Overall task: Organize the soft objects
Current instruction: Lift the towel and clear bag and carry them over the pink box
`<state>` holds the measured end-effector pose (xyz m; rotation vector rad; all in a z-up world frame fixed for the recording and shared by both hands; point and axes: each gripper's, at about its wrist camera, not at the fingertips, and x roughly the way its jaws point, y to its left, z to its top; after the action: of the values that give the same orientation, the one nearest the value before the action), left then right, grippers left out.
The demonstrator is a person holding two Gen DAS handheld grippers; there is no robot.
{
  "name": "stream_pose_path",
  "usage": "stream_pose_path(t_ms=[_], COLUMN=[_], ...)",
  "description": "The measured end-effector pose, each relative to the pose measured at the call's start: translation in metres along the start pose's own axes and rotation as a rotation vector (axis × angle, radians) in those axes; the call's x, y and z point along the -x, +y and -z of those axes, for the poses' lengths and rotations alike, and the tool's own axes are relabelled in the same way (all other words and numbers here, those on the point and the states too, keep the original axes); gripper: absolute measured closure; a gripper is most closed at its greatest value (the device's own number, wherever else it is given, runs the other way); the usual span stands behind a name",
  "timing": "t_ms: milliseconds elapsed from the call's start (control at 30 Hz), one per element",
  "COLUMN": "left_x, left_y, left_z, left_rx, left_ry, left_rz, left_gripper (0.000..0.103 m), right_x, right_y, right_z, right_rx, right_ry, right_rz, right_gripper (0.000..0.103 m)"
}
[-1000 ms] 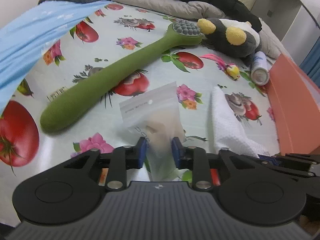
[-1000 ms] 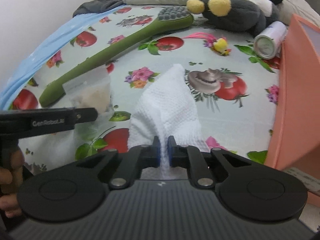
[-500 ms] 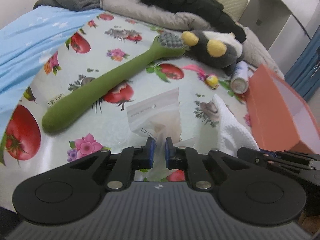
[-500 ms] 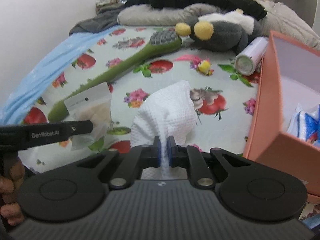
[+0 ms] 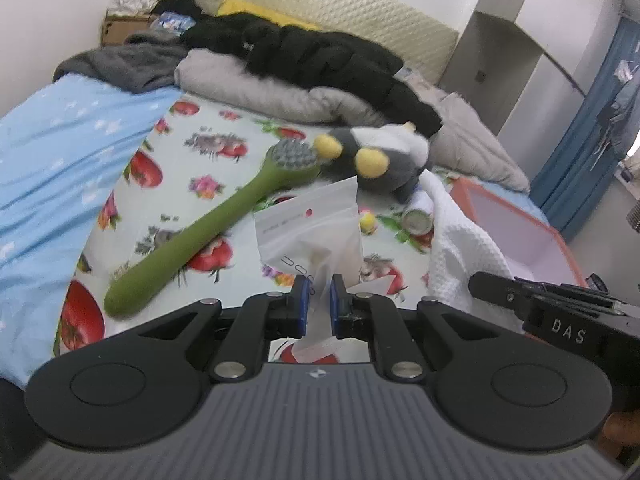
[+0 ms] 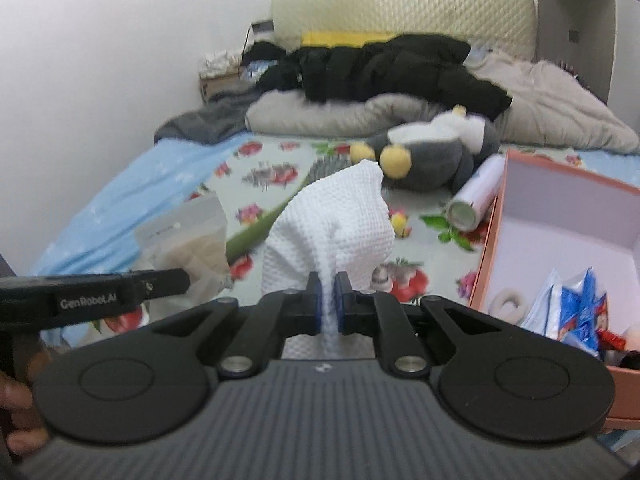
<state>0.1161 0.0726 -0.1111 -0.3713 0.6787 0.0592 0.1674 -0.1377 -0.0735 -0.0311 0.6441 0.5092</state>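
Note:
My left gripper point(image 5: 319, 300) is shut on a clear plastic bag point(image 5: 312, 228) with pale contents and holds it up above the bed. My right gripper point(image 6: 328, 300) is shut on a white waffle towel point(image 6: 332, 224), lifted off the bed. The towel point(image 5: 460, 256) also shows to the right in the left wrist view, and the bag point(image 6: 188, 236) to the left in the right wrist view. An open orange box point(image 6: 560, 224) with packets inside stands at the right. A grey plush toy point(image 6: 432, 160) lies at the back.
A long green brush point(image 5: 216, 224) lies on the tomato-print sheet point(image 5: 172, 200). A white can point(image 6: 476, 196) lies beside the box. A blue blanket point(image 5: 52, 160) covers the left side. Black and grey clothes point(image 5: 312, 56) pile up by the headboard.
My left gripper closed on the bag and lifted it off the sheet. My right gripper lifted the towel. Both views now look higher, toward the headboard.

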Motion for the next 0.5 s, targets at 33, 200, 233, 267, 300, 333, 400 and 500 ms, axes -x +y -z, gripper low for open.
stream_pose_path(t_ms=[33,200,233,267,300,333,400,500], left_x=[0.004,0.027,0.031,0.035,0.039,0.042,0.049,0.057], left_y=[-0.003,-0.020,-0.024,-0.028,-0.032,-0.036,-0.043,-0.057], left_z=[-0.003,-0.015,-0.017,-0.019,-0.020,-0.022,-0.026,-0.031], left_rx=[-0.004,-0.027,-0.032,-0.037,-0.041,-0.045,-0.054,-0.071], left_ry=[-0.007,-0.051,-0.060,-0.068,-0.075,-0.083,-0.098,-0.121], left_rz=[0.005,0.039,0.044,0.052,0.059,0.065,0.081,0.103], left_gripper=[0.090,0.090,0.090,0.090,0.090,0.090,0.090,0.090], right_x=[0.005,0.032,0.037,0.042,0.047,0.052,0.063,0.077], right_y=[0.000,-0.001,-0.002,-0.003,-0.005,-0.007,-0.011,-0.018], right_z=[-0.002,-0.017,-0.020,-0.023,-0.025,-0.027,-0.031,-0.036], right_rx=[-0.001,0.003,0.003,0.004,0.004,0.003,0.001,-0.005], right_ry=[-0.011,-0.079,-0.091,-0.103,-0.116,-0.125,-0.148,-0.181], right_rz=[0.001,0.010,0.011,0.014,0.020,0.023,0.033,0.053], right_gripper=[0.092,0.092,0.092,0.092,0.092,0.092,0.092,0.092])
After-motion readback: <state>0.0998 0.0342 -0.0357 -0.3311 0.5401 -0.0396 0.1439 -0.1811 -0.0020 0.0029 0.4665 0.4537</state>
